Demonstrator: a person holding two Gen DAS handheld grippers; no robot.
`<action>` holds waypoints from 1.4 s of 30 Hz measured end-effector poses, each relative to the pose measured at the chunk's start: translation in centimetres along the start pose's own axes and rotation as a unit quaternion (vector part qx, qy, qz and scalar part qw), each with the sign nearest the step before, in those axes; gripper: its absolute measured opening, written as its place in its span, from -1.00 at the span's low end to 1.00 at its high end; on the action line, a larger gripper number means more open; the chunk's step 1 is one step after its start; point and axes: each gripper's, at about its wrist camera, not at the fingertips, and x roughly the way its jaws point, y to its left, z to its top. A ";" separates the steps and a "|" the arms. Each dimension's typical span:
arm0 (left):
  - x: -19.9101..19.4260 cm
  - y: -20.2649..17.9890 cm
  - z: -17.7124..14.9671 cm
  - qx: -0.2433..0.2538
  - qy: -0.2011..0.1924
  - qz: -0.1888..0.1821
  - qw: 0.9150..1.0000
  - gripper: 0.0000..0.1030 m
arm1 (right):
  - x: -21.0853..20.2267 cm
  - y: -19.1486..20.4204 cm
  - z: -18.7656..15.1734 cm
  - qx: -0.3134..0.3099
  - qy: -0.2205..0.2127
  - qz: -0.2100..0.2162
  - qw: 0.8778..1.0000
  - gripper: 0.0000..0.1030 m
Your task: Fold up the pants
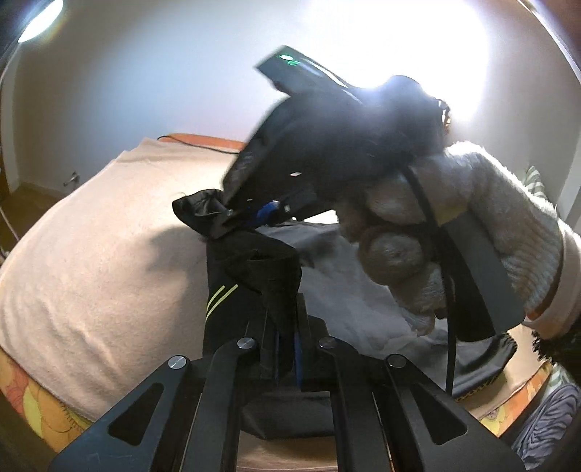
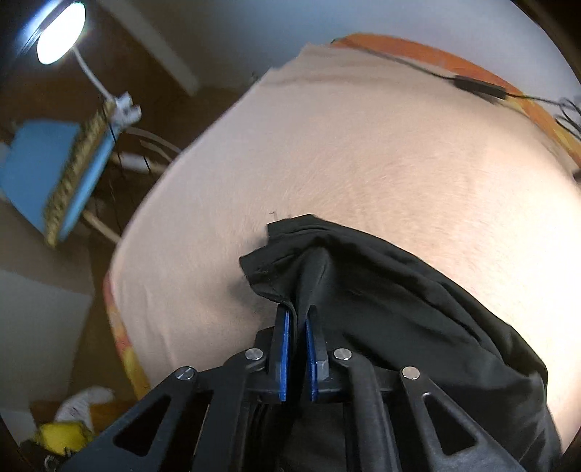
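Black pants [image 1: 250, 276] with yellow-green stripes lie on a beige blanket [image 1: 90, 254] covering a bed. My left gripper [image 1: 285, 312] is shut on a bunched fold of the pants near the stripes. In the same view my right gripper [image 1: 232, 214], held by a hand in a fluffy pale sleeve [image 1: 490, 203], pinches the pants' far edge just above the blanket. In the right wrist view the right gripper [image 2: 301, 305] is shut on the black pants [image 2: 399, 297]. The cloth is gathered between its blue pads [image 2: 285, 348], and the rest trails to the lower right over the blanket [image 2: 363, 145].
A pale grey and white cloth [image 1: 363, 290] lies on the bed right of the pants. A black cable with an adapter [image 2: 479, 87] runs along the bed's far orange edge. A lamp [image 2: 60, 32] and a blue object [image 2: 47, 174] stand beside the bed to the left.
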 end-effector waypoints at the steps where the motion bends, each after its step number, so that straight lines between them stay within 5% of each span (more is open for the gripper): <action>1: 0.0 -0.3 0.1 0.002 0.000 -0.005 1.000 -0.92 | -0.8 -0.8 -0.4 0.008 -0.010 0.007 1.000 -0.89; 9: 0.0 -4.2 -0.2 0.032 0.005 -0.060 0.998 -0.92 | -6.6 -6.5 -4.1 0.077 -0.075 0.034 0.994 -0.90; 18: 2.7 -9.2 -0.6 0.068 0.036 -0.129 0.989 -0.92 | -11.6 -12.8 -10.2 0.133 -0.119 0.013 0.984 -0.90; 28: 4.2 -14.4 -1.8 0.113 0.069 -0.199 0.971 -0.93 | -16.1 -18.9 -17.0 0.200 -0.154 0.021 0.967 -0.90; 42: 4.5 -22.0 -4.5 0.163 0.137 -0.240 0.947 -0.81 | -16.9 -25.4 -24.4 0.269 -0.166 0.068 0.946 -0.77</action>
